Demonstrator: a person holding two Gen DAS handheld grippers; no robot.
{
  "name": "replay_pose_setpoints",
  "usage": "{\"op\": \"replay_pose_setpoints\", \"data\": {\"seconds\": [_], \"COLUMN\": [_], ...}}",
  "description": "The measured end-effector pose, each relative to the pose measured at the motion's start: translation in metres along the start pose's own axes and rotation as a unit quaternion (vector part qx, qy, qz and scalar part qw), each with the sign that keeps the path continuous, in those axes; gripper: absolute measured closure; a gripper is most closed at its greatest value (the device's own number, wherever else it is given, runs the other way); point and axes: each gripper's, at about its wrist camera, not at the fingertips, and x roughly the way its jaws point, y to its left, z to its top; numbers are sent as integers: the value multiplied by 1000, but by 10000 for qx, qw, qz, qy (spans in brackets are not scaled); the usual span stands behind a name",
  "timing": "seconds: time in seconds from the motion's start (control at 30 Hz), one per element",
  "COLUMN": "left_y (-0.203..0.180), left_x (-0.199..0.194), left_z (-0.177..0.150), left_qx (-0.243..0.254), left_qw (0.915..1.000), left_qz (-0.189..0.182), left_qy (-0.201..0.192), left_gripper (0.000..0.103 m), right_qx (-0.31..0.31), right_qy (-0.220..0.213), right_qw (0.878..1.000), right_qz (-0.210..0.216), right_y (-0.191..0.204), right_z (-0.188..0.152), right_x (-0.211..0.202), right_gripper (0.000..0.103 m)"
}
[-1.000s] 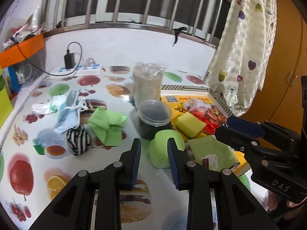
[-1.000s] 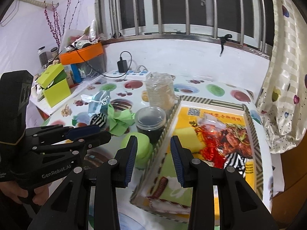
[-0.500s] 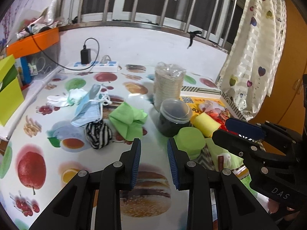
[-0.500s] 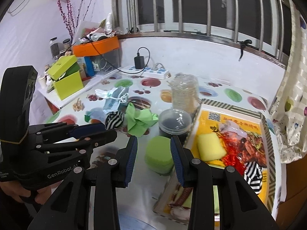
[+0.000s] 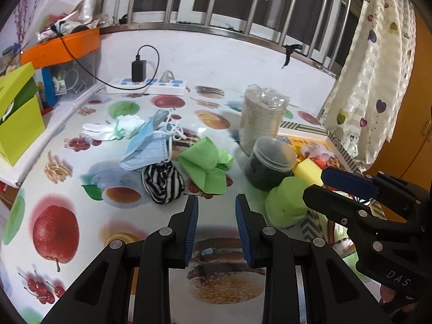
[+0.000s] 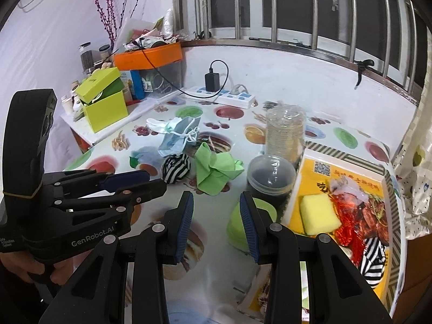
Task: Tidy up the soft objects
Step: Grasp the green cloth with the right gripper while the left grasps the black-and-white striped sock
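Observation:
Soft things lie on the fruit-print table: a striped sock ball [image 5: 162,183] [image 6: 176,168], a green cloth [image 5: 206,165] [image 6: 215,169], blue face masks [image 5: 149,145] [image 6: 176,135], a white glove [image 5: 113,129] and a green sponge [image 5: 286,202] [image 6: 237,229]. A yellow tray [image 6: 348,159] at the right holds a yellow sponge [image 6: 318,214] and a striped sock [image 6: 374,256]. My left gripper [image 5: 216,202] [image 6: 155,182] is open and empty, just short of the sock ball and cloth. My right gripper [image 6: 216,199] [image 5: 316,181] is open and empty, beside the green sponge.
A dark lidded jar [image 5: 271,167] and a wrapped stack of cups [image 5: 263,120] stand by the tray's left rim. A power strip [image 5: 147,86] lies at the back wall. A lime box [image 6: 104,100] and an orange bin [image 6: 147,55] stand on the left. A curtain [image 5: 370,81] hangs at right.
Both grippers have swung left, away from the tray and green sponge. The sock ball, green cloth and masks now sit nearer the middle of both views. Nothing was picked up.

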Motion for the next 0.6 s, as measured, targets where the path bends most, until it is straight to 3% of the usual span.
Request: {"op": "replay_pose_setpoints", "data": {"seconds": [0.4,0.6], "left_y": [27,42], "left_x": [12,21], "left_z": [0,0], "left_qx": [-284,-473], "left_qw": [9994,9984], "left_qz": [167,258], "left_qy": [103,194], "left_gripper": [75,68], "right_qx": [-154,-180], "right_qy": [123,207], "right_qw": [9997,9995], "right_qz": [122,154], "right_y": [11,14], "right_z": [8,10], "right_x": [22,33], "right_gripper": [66,66]}}
